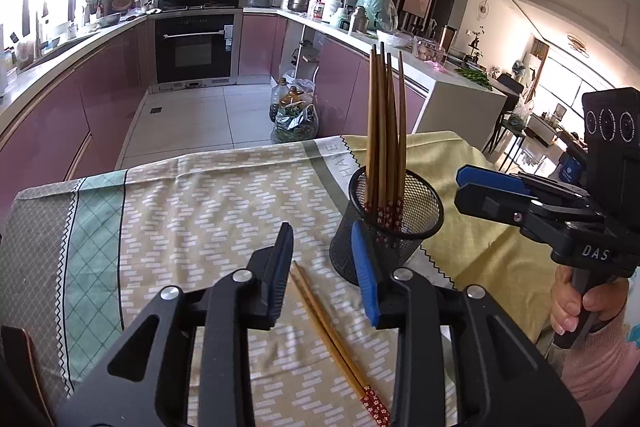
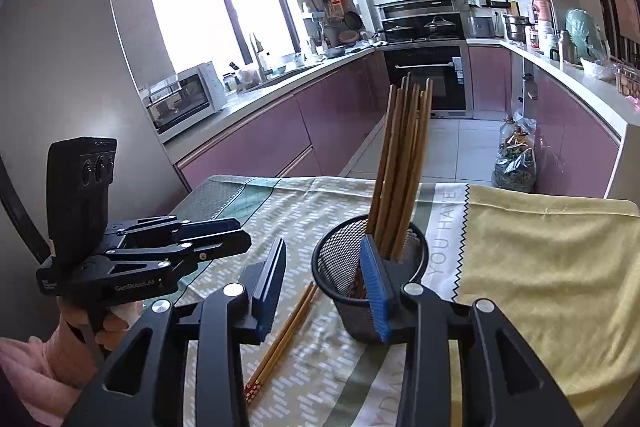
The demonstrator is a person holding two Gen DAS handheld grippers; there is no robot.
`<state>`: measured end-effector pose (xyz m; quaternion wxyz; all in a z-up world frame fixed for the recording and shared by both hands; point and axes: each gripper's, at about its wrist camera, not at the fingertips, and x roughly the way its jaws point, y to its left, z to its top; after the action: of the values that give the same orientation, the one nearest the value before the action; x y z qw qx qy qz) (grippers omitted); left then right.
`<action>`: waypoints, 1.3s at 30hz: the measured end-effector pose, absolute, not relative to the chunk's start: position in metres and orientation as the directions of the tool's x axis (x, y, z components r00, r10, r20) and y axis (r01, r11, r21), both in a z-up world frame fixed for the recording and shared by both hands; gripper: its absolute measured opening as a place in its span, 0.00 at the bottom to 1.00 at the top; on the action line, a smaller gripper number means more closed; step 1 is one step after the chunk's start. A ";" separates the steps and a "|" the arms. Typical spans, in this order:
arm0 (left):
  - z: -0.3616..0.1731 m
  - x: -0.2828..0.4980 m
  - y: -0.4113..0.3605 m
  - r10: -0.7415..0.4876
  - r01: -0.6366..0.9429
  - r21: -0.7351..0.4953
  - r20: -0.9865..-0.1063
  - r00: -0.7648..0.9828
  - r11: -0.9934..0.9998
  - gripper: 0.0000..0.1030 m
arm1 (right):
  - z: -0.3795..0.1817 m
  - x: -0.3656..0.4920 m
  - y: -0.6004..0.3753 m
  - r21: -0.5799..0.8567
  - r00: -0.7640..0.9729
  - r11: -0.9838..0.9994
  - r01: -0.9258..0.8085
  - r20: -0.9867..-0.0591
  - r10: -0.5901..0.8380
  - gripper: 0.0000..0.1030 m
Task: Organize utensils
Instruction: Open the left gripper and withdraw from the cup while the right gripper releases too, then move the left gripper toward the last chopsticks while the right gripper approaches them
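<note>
A black mesh cup (image 1: 386, 223) stands on the cloth-covered table and holds several wooden chopsticks (image 1: 386, 131) upright. A loose pair of chopsticks (image 1: 334, 337) with red patterned ends lies flat on the cloth just left of the cup. My left gripper (image 1: 326, 267) is open and empty, hovering over the loose pair. My right gripper (image 2: 328, 287) is open and empty, just in front of the cup (image 2: 370, 267); the loose pair (image 2: 284, 335) lies below it. Each gripper shows in the other's view: the right one (image 1: 480, 187) and the left one (image 2: 224, 239).
The table has a patterned cloth (image 1: 200, 211) and a yellow cloth (image 2: 540, 267) on its right. Beyond the far table edge are kitchen cabinets, an oven (image 1: 194, 47) and bags on the floor (image 1: 294, 115).
</note>
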<state>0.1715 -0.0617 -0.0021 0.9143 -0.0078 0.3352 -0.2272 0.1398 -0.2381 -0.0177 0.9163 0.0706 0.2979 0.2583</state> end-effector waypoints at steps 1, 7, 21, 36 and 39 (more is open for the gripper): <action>-0.005 0.167 -0.058 -0.410 0.401 -0.160 -0.608 0.680 0.902 0.35 | -0.021 0.137 -0.235 0.282 0.681 0.854 -0.438 -0.516 0.519 0.40; -0.026 0.151 -0.037 -0.380 0.350 -0.179 -0.627 0.680 0.920 0.42 | -0.055 0.132 -0.217 0.299 0.603 0.841 -0.450 -0.593 0.533 0.40; -0.071 0.132 -0.018 -0.352 0.290 -0.210 -0.691 0.631 0.934 0.44 | -0.110 0.117 -0.174 0.256 0.501 0.854 -0.453 -0.719 0.481 0.46; -0.080 0.128 -0.020 -0.362 0.284 -0.233 -0.707 0.608 0.930 0.44 | -0.118 0.109 -0.160 0.143 0.519 0.874 -0.465 -0.756 0.399 0.46; -0.080 0.129 -0.021 -0.365 0.285 -0.236 -0.707 0.605 0.929 0.44 | -0.118 0.107 -0.161 0.135 0.522 0.876 -0.463 -0.757 0.393 0.46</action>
<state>0.1286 -0.0213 -0.0803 0.8946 -0.0495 0.4053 -0.1817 0.1074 -0.1611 -0.1179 0.8713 -0.0416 0.4229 0.2455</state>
